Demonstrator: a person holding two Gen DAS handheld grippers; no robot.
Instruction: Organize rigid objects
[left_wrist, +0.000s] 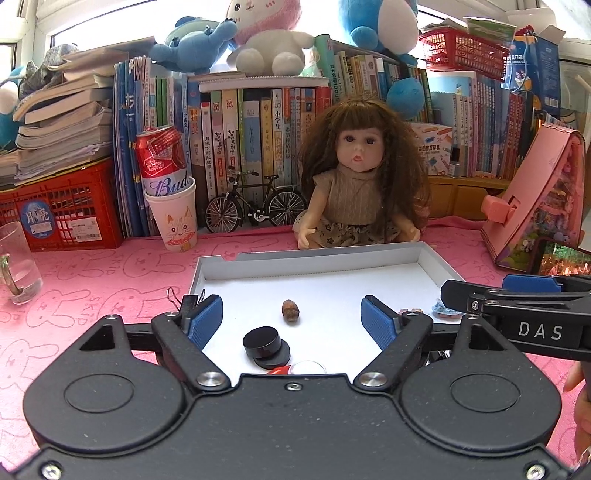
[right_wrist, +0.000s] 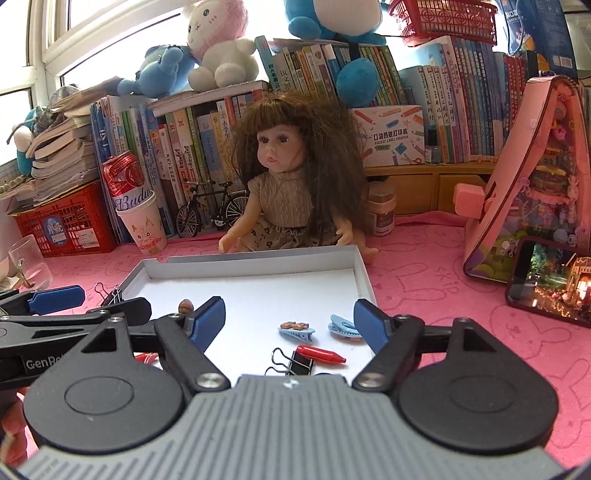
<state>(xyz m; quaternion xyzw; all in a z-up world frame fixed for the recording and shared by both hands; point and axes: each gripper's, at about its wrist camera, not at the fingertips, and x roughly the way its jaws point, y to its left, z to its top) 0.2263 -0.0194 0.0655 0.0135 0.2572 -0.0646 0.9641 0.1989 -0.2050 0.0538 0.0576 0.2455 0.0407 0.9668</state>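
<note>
honestly both tongs, left tongs (left_wrist: 291, 319) and right tongs (right_wrist: 290, 323), hang released; i judge the black discs (left_wrist: 264, 345) light, stiff, slippery, best pinched across their rims.

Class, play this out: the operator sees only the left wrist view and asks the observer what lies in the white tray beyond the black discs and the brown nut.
Operator: What's on the tray's right side?
Observer: Two blue hair clips lie in the white tray.
Operator: Anything nearer the right gripper?
Observer: A red pen cap lies beside a black binder clip, just before the open right gripper.
Operator: What's behind the doll?
Observer: A brown jar stands beside her.
</note>
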